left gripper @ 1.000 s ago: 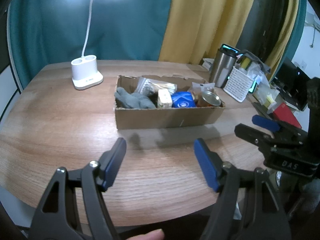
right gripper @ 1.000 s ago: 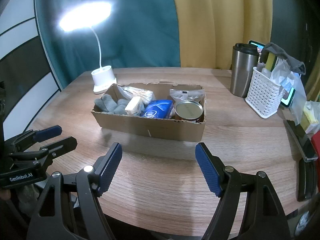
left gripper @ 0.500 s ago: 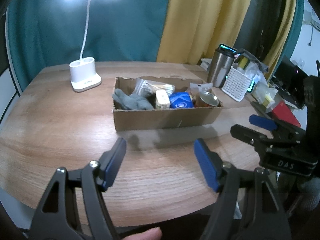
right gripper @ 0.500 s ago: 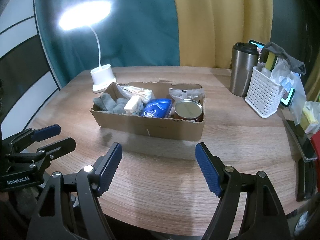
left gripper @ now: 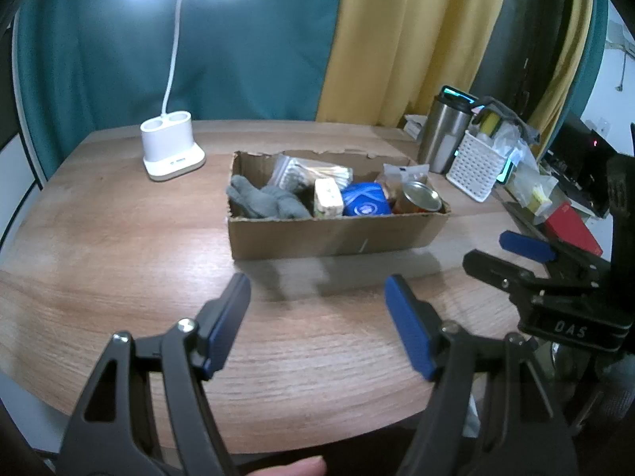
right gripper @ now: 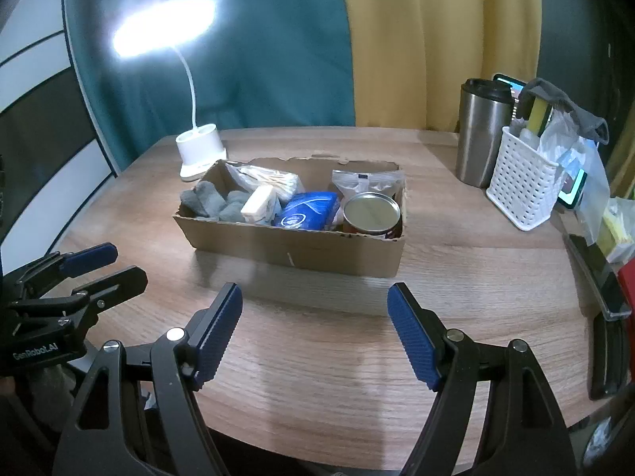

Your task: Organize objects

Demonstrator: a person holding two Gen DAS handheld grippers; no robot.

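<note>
While both your grippers hang over the near table edge, the box [right gripper: 291,234] sits dead ahead, mid-table, long axis running left-right across you. Inside, L to R: grey gloves [right gripper: 214,200], soap bar [right gripper: 258,200], blue pack [right gripper: 309,210], tin [right gripper: 371,212], bags behind. Left gripper [left gripper: 317,317]: spread wide, nothing in it. Right gripper [right gripper: 315,325]: same, fingers apart, empty. Gloves lie nearer your left, tin nearer your right. Everything's in the box already, so could be pre-unpack or post-pack; can't tell which.
</note>
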